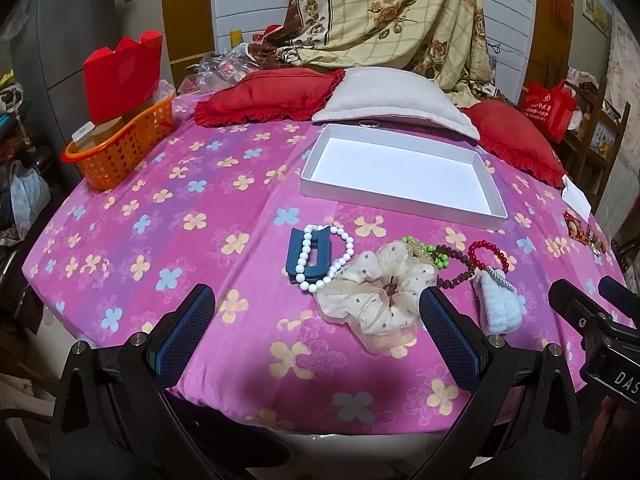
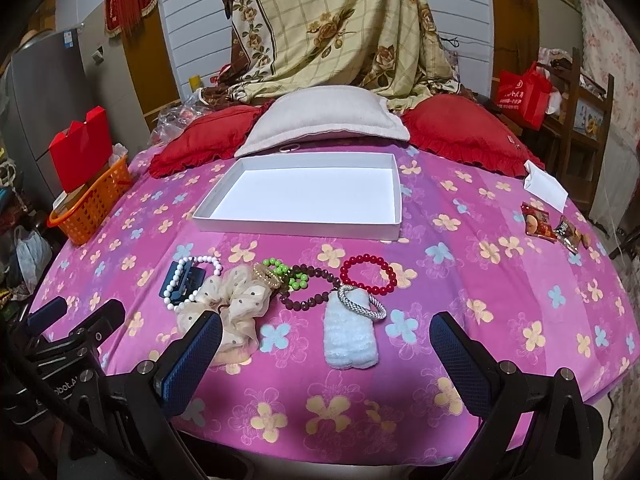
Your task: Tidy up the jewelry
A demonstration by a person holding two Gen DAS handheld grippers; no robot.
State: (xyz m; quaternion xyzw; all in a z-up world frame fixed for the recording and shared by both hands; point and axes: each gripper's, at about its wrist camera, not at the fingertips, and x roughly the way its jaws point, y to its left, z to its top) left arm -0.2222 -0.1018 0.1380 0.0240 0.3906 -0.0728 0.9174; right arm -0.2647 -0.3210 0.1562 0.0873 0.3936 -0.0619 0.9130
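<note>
Since the white tray (image 2: pixel 394 194) sits empty and every piece lies on the pink flowered surface (image 2: pixel 500 320) just in front of it, I judge the task hasn't started: step in hand is picking the first piece.

Left hand-held gripper (image 1: pixel 316 326): jaws apart, holding nothing, hovering short of the row by the cream scrunchie (image 1: pixel 374 292). Right hand-held gripper (image 2: pixel 326 354): jaws apart, empty, lined up on the white fluffy band (image 2: pixel 350 338).

Row runs parallel to the tray's near wall, left to right:
- white bead bracelet (image 2: pixel 192 280) draped over blue clip (image 2: pixel 178 280)
- scrunchie
- green bead bracelet (image 2: pixel 290 276), partly tucked under
- dark maroon bracelet (image 2: pixel 308 292)
- red bracelet (image 2: pixel 370 274)
- silver bangle (image 2: pixel 362 300) resting on the fluffy band's far end

Fluffy band's long axis points toward the tray. Tray's long axis runs crosswise, open side up.

Next move likely needs a descent onto one piece. Risk: overlaps, so neighbours could drag along.
</note>
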